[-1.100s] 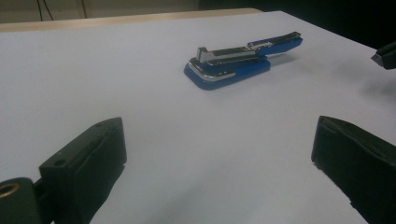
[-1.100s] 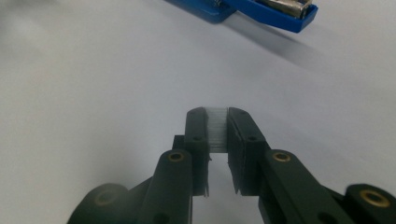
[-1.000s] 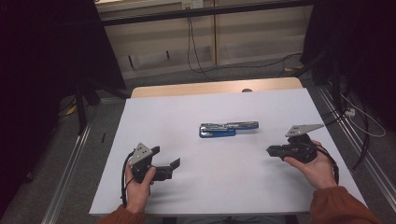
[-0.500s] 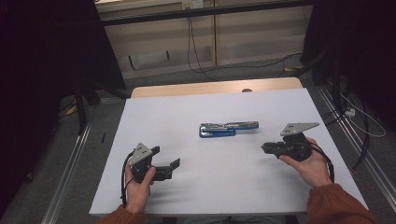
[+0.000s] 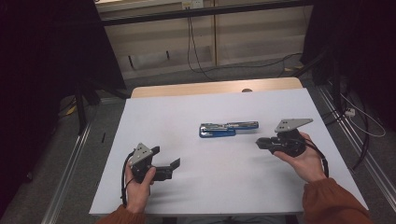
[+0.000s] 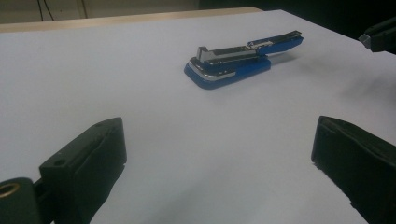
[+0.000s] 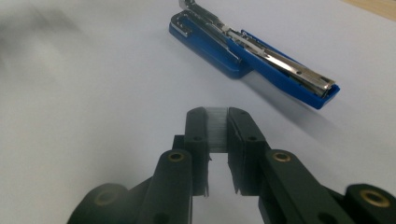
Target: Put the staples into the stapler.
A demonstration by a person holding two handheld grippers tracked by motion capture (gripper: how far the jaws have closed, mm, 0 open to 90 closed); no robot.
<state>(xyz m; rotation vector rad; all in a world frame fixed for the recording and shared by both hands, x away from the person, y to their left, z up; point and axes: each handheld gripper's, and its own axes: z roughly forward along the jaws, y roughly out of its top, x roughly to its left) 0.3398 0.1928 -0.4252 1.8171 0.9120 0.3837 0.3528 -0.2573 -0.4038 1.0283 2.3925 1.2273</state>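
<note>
A blue stapler [image 5: 229,128] lies swung open on the white table top [image 5: 210,196], its metal magazine facing up; it shows too in the left gripper view [image 6: 238,63] and the right gripper view [image 7: 252,51]. My right gripper [image 5: 258,142] is just right of the stapler, pointing at it. In its own view the right gripper [image 7: 217,114] is shut on a short silvery strip of staples [image 7: 217,133]. My left gripper [image 5: 166,156] rests near the front left, open wide with nothing between its jaws [image 6: 219,126].
A strip of bare wood [image 5: 215,88] runs along the table's far edge. Cables [image 5: 355,121] trail on the floor to the right, and a metal rail [image 5: 70,168] runs along the left side. The right gripper's tip [image 6: 378,37] pokes into the left gripper view.
My right gripper has drifted a little to the left, closer to the stapler's end. The left gripper and the stapler have stayed put.
</note>
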